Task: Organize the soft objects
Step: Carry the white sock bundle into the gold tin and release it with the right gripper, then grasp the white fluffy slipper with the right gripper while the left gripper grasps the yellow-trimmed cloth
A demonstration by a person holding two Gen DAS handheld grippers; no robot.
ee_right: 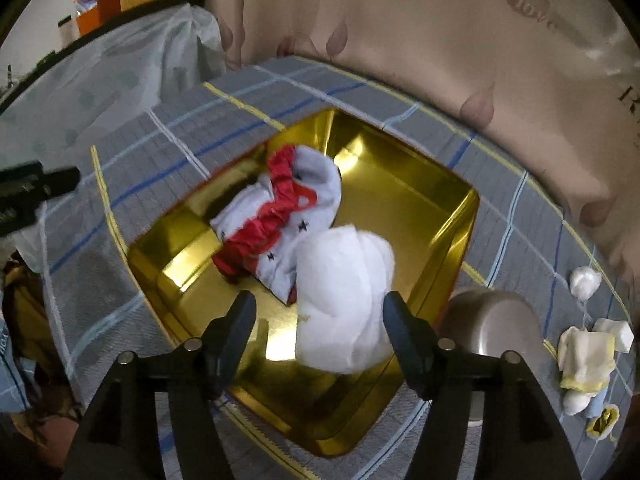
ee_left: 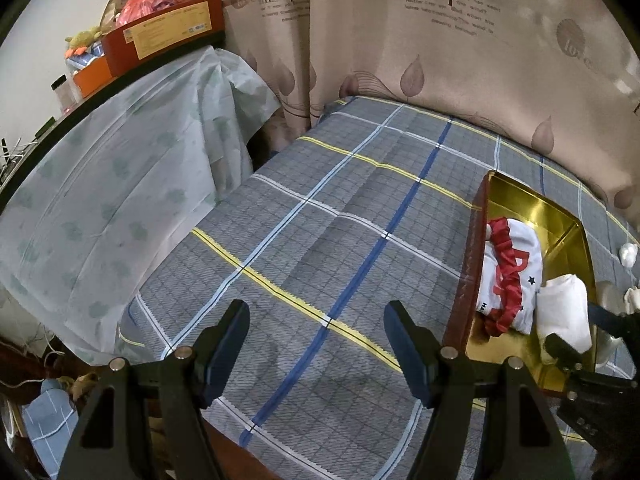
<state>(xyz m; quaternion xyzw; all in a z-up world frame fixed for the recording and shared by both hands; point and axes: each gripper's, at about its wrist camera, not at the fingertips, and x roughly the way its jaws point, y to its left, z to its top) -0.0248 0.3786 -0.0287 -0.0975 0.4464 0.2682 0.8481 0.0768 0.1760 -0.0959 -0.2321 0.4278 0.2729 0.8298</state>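
Now the white roll [ee_right: 344, 300] is being put in the gold box [ee_right: 436, 196] at its near edge, beside the red-trimmed cloth [ee_right: 280, 220]. Right gripper [ee_right: 318, 324] is spread wide around it (gripped or not cannot be told). Left gripper [ee_left: 316, 332] is held wide apart over the bed [ee_left: 320, 208], holding nothing. Next, more soft things [ee_right: 584, 348] by the bed's right edge should be fetched.

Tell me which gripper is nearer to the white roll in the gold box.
Right. The right gripper is open over the gold box, the white roll between its fingers. The left gripper hovers over the bedsheet, beside the box.
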